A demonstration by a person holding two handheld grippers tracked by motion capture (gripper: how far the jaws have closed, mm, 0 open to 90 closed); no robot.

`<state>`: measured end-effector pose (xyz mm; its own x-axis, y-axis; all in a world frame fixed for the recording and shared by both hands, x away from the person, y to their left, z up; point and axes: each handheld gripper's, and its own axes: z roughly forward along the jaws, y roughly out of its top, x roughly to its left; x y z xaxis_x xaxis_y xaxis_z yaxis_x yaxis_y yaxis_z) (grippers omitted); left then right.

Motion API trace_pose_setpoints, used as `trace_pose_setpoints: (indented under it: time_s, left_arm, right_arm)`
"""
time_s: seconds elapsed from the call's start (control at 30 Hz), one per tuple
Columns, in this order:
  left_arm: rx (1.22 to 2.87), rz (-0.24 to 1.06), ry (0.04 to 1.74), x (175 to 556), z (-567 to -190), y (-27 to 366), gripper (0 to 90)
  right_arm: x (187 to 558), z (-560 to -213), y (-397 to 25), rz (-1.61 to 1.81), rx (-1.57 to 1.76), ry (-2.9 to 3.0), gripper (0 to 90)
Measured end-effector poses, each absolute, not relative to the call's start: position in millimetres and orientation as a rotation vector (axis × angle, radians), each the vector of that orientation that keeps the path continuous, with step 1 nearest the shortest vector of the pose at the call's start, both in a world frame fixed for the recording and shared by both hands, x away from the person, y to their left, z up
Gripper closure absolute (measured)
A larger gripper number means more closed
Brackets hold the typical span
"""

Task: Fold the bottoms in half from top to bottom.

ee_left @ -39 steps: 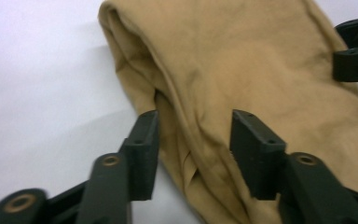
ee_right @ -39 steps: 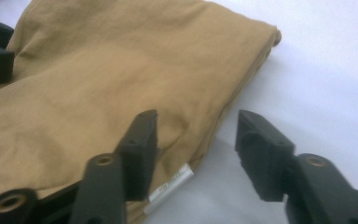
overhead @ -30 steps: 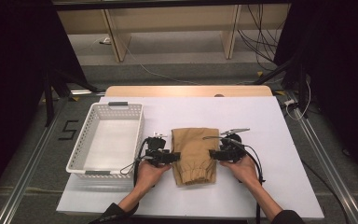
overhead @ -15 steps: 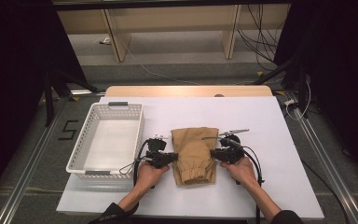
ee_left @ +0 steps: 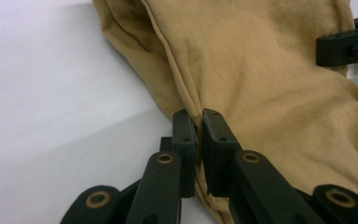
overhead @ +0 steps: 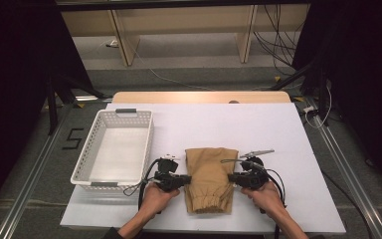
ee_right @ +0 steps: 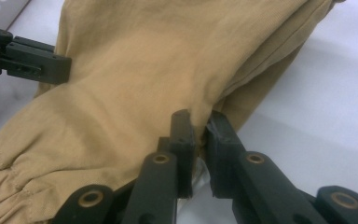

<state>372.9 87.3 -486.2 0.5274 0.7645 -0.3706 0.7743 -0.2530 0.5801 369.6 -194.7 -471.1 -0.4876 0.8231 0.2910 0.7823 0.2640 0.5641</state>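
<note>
Where the bench point(overhead: 278, 134) carries its white cover, we see a folded tan garment point(overhead: 210, 179) lying at the near middle, its gathered elastic hem turned toward six o'clock. Our left hand-held gripper point(overhead: 183, 180) sits at the garment's nine o'clock edge, and in the left gripper view point(ee_left: 198, 122) its jaws are almost fully together, with only a thin fold of the tan cloth point(ee_left: 261, 79) pinched between the tips. Our right hand-held gripper point(overhead: 232, 178) sits at the three o'clock edge; in the right gripper view point(ee_right: 200, 122) its jaws are likewise nearly closed, biting a small pleat of the cloth point(ee_right: 135, 60) where the folded layers meet the bench. Each gripper view also catches the tip of the other hand-held gripper across the cloth, at the far edge. The garment rests flat, touching the bench, with its upper edge toward twelve o'clock. A white perforated basket point(overhead: 90, 158) stands at about ten o'clock from the garment, just beside our left hand point(overhead: 155, 196), apart from the cloth. Our right hand point(overhead: 266, 195) holds its tool at about four o'clock from the garment.
</note>
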Motion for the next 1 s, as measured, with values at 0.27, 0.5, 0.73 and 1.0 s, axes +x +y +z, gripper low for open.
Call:
trace_pose_setpoints:
  time_s: [0.27, 0.5, 0.73, 1.0]
  left_arm:
    - [2.057, -0.003, 1.212, 358.7, -485.3, 84.7, 83.6]
    - [2.046, 0.000, 1.201, 359.0, -482.9, 85.5, 78.1]
    - [2.029, 0.074, 1.176, 360.1, -468.2, 86.3, 60.4]
    - [1.986, 0.156, 1.149, 365.6, -452.2, 84.0, 54.9]
  right_arm:
    - [351.0, -469.6, -195.4, 1.019, 1.510, 2.463, 81.5]
    - [352.9, -466.5, -198.4, 1.023, 1.479, 2.467, 63.6]
    - [355.1, -452.5, -208.8, 1.063, 1.388, 2.326, 47.0]
    - [359.8, -442.2, -208.8, 1.182, 1.272, 2.202, 50.2]
